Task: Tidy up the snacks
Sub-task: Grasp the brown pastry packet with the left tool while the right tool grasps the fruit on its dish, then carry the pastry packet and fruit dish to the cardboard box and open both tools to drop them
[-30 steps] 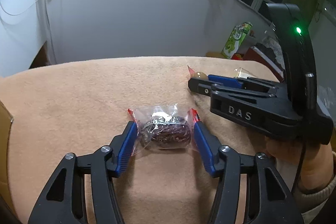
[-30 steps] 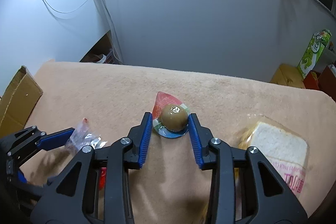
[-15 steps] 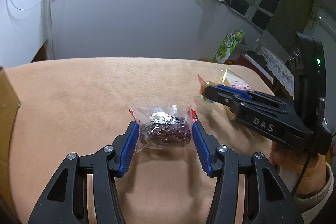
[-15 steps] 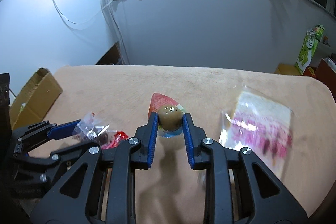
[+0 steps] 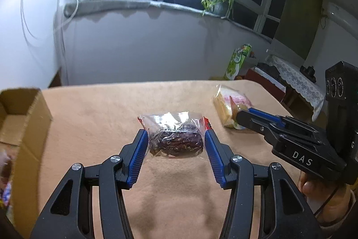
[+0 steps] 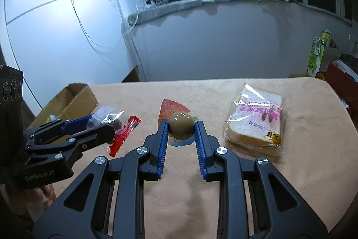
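Note:
My left gripper [image 5: 176,141] is shut on a clear packet of dark dried snack [image 5: 175,140] with red ends and holds it above the tan tabletop [image 5: 100,118]. It also shows in the right wrist view [image 6: 89,127]. My right gripper [image 6: 181,130] is shut on a brown egg-shaped snack in a red and green wrapper [image 6: 180,124], lifted off the table. It shows at the right of the left wrist view [image 5: 243,115]. A wrapped bread slice pack [image 6: 257,124] lies on the table to the right.
An open cardboard box [image 5: 20,118] stands at the table's left edge, with some items inside; it shows in the right wrist view too [image 6: 67,100]. A green carton [image 5: 238,59] and a red box stand on the floor beyond the table's far right corner.
Both grippers have closed on their snacks and risen from the table, tilting upward. The cardboard box has come into the left view.

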A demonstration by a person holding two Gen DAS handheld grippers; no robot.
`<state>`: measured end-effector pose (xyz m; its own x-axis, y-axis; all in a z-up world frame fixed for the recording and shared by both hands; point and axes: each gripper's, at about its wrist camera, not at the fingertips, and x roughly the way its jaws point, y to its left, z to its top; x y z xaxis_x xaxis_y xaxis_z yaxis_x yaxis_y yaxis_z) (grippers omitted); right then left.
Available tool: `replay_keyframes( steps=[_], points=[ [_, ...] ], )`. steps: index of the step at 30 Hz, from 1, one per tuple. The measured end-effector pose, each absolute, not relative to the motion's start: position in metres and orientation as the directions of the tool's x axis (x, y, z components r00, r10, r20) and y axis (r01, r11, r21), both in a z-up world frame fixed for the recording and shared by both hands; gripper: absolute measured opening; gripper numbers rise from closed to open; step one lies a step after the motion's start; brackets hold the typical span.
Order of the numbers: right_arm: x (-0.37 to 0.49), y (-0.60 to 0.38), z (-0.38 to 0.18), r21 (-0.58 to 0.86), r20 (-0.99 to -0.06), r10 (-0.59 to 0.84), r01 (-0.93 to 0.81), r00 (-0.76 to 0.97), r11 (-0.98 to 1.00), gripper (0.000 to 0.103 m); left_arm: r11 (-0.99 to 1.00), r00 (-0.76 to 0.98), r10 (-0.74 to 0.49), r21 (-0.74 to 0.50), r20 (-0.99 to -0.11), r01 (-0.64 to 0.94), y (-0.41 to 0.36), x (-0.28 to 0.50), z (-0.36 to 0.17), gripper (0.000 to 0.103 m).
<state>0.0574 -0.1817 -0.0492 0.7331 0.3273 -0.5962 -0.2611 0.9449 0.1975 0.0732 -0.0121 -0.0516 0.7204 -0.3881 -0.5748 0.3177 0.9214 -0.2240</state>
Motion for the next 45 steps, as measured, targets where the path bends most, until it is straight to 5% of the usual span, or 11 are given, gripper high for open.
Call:
replay_keyframes(
  steps=[19,45],
  points=[
    [0.034,-0.165,-0.017,0.168,-0.547,0.322,-0.275,0.772,0.947,0.025,0.929,0.818,-0.37,-0.17,-0.44,0.328,0.01,0.034,-0.001,0.052],
    [0.048,0.045,-0.006,0.146,-0.534,0.607,-0.644,0.588,0.751,0.025,0.983,0.88,-0.069,-0.185,-0.47,-0.022,0.17,-0.007,-0.018,0.052]
  ],
)
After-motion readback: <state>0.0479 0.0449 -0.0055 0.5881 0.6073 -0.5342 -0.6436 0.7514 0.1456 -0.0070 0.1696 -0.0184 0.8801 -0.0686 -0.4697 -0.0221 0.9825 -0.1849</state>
